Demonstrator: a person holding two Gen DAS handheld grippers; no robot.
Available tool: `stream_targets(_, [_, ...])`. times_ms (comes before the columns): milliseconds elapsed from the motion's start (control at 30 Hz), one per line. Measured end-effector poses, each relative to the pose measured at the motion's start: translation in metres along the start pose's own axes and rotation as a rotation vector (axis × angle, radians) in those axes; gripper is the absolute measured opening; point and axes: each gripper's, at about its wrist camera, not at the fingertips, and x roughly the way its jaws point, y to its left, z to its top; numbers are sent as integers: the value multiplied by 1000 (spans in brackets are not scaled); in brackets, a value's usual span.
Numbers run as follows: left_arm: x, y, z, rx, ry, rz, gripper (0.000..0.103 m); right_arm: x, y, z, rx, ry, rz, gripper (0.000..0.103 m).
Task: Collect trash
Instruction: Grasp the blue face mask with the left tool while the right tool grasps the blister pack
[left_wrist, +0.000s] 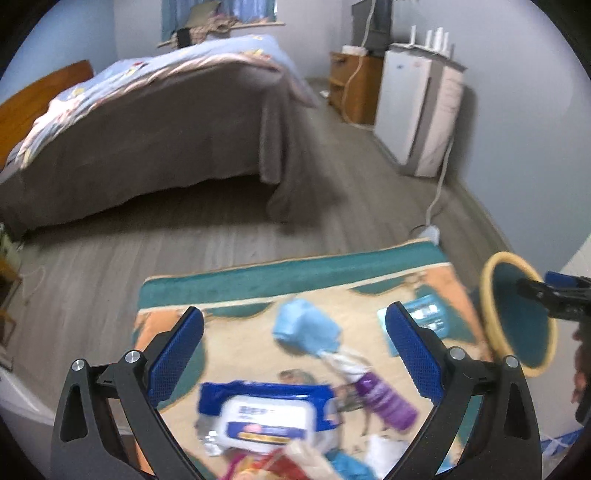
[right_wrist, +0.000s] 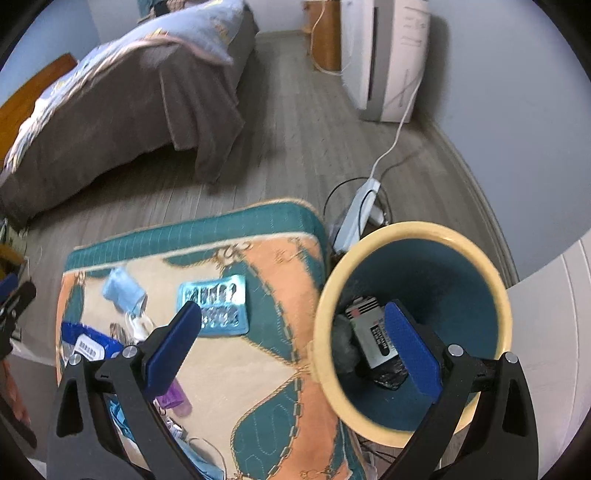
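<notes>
Bedroom floor with a patterned rug (right_wrist: 236, 369) strewn with trash, wipes pack (left_wrist: 269, 417) under the left gripper (left_wrist: 295, 354), jaws wide apart and empty, right gripper (right_wrist: 291, 347) likewise spread, straddling the bin (right_wrist: 413, 236) rim, discarded carton (right_wrist: 373, 339) lying inside.

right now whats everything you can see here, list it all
wipes pack: 1, blue and white, near end of rug
purple bottle: 1, lying right of the wipes pack
blue crumpled wrapper: 1, light blue, mid rug
blister pack: 1, silvery blue, flat on rug near bin
trash bin: 1, cream rim, teal inside, right of rug
box in bin: 1, white and dark, beside grey and black scraps
rug: 1, teal, orange, cream
bed: 1, grey cover, blue quilt
white appliance: 1, by wall
power strip: 1, white, on floor
left gripper: open, over rug
right gripper: open, straddling the bin's rim
</notes>
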Motion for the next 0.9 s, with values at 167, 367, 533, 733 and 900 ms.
stream_targets(167, [27,16,-4,27,62,33,98,19,13,2,-8,42,-7,97])
stream_targets(367, [47,20,-8,77,101,26,98,49,40,2,-47,107,-4,97])
stream_targets(533, [63,22,-12,127,147,27,98,72,62,1,-109,156,-19,97])
stream_targets(733, [86,26,-13,124,197,-3,98,101,73,2,-116,218,-27,97])
stream_targets(900, [103,23,-10,135,221,-31,98,124,72,2,-98,280,-31,97])
